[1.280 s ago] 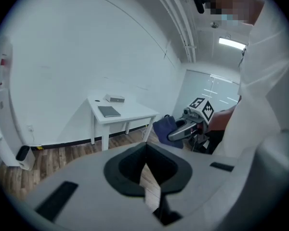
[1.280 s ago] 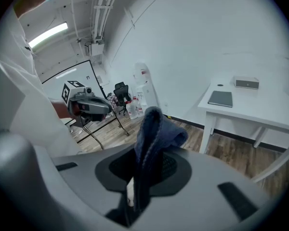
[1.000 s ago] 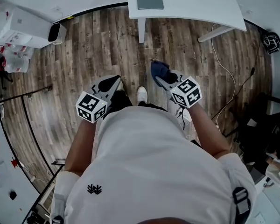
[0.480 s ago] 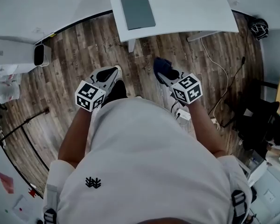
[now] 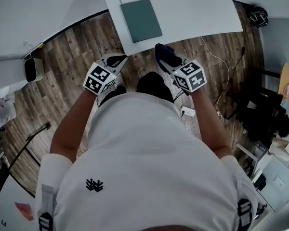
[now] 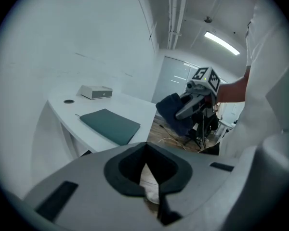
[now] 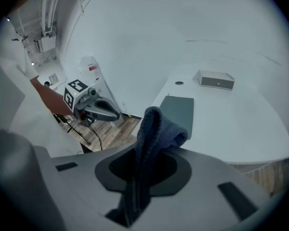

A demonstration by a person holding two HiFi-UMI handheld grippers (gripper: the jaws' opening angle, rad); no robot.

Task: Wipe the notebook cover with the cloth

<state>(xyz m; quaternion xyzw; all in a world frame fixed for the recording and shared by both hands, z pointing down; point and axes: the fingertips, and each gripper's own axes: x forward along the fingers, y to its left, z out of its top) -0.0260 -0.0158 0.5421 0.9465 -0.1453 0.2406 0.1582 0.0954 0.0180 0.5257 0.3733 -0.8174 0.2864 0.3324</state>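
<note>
Green notebook (image 5: 141,19) by counter (image 5: 197,11) near edge, lengthwise away, just ahead-left of right claw (image 5: 166,61) pinching blue cloth (image 5: 161,52); left claw (image 5: 116,60) pressed together.

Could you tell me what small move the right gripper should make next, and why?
Probably carry the right gripper forward and down toward the green notebook lying on the white table. Its jaws are shut on the dark blue cloth, which is held in the air short of the notebook and does not touch the cover.
</note>
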